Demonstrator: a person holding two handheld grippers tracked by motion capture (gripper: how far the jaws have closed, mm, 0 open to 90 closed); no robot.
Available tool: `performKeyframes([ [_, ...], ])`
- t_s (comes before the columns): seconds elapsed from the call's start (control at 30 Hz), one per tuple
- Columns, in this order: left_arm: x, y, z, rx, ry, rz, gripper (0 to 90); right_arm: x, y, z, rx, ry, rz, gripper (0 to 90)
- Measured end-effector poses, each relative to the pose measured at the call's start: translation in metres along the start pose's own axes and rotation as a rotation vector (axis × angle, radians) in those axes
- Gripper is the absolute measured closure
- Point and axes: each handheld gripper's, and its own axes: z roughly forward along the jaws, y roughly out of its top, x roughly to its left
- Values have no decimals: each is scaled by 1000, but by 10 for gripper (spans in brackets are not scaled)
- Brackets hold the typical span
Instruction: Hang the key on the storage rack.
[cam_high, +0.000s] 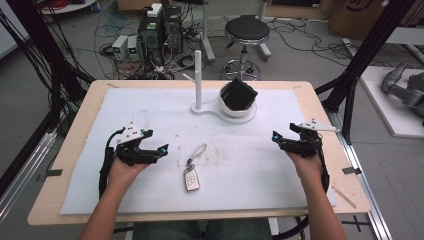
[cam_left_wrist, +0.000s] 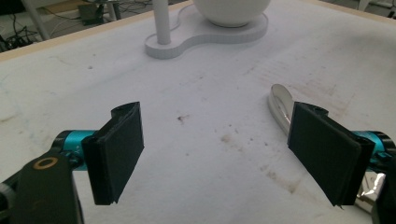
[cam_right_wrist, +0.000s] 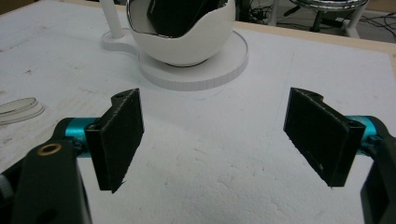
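You held both grippers low over the white mat (cam_high: 250, 185), jaws released and grasping nothing. The key fob (cam_high: 191, 178) with its strap loop (cam_left_wrist: 279, 106) lay near the middle, just right of your left gripper (cam_high: 159, 150); your right gripper (cam_high: 278, 138) sat well apart. This looked like the approach step. Next, you needed to bring the left jaws around the fob, probably for the white stand (cam_high: 198, 80) far beyond.

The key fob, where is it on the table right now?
In the high view the key fob lies flat on the white mat, near the front edge, just right of the left gripper.
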Motion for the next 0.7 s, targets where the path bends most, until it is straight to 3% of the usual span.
performKeyframes([
  [0.1,-7,2,11,17,-23,-7,184,0,0,0,-1,2,3,203],
  [0.27,-24,3,31,55,-64,21,184,0,0,0,4,2,0,203],
  [0.63,-50,-1,74,200,-106,72,185,3,-1,3,24,5,-11,204],
  [0.7,-53,-2,80,238,-106,88,221,3,-1,3,27,3,-17,203],
])
